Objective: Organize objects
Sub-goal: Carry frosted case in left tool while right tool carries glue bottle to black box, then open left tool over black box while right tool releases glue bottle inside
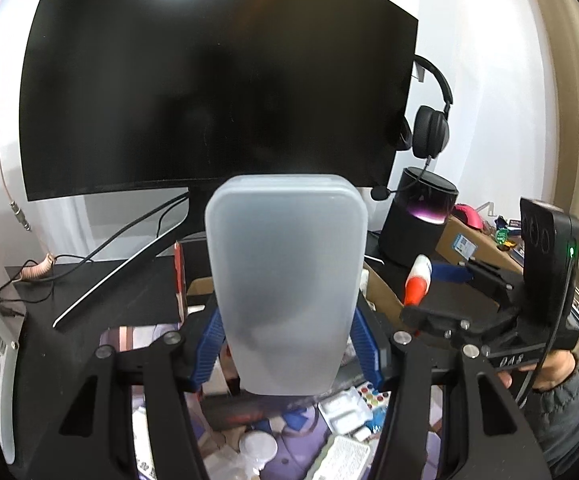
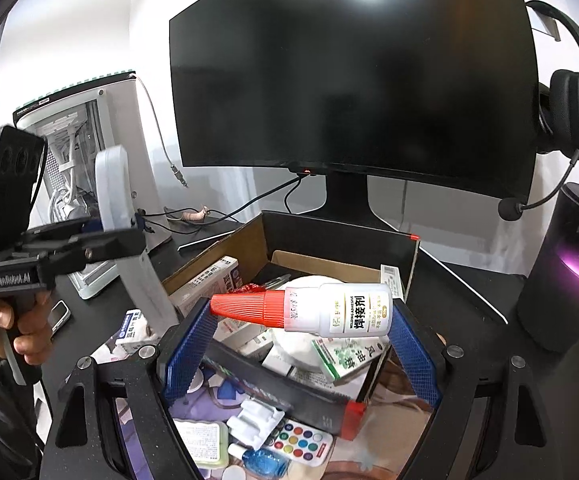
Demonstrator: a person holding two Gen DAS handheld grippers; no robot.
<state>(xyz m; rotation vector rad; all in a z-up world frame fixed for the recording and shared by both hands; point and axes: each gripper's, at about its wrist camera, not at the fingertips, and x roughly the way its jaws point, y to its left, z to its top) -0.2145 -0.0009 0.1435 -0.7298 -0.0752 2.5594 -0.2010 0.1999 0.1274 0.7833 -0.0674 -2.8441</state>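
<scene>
My left gripper [image 1: 287, 320] is shut on a translucent white plastic case [image 1: 285, 272], held upright between the blue pads [image 1: 209, 344]. In the right wrist view this case [image 2: 110, 188] shows edge-on at the left, carried by a person's hand. My right gripper [image 2: 301, 312] is shut on a white glue bottle [image 2: 329, 310] with a red cone cap. The bottle lies sideways between the pads [image 2: 413, 352]. It hangs above an open black cardboard box [image 2: 341, 226] that holds several packets. The same bottle [image 1: 417, 280] appears at the right of the left wrist view.
A dark monitor [image 2: 349, 68] stands behind the box, with a headset [image 2: 569, 120] and a black speaker [image 2: 565, 272] to its right. A white computer case [image 2: 89, 120] and a phone [image 2: 59, 316] are at the left. A colour-button remote [image 2: 301, 442] and a small blue bottle [image 2: 261, 460] lie in front.
</scene>
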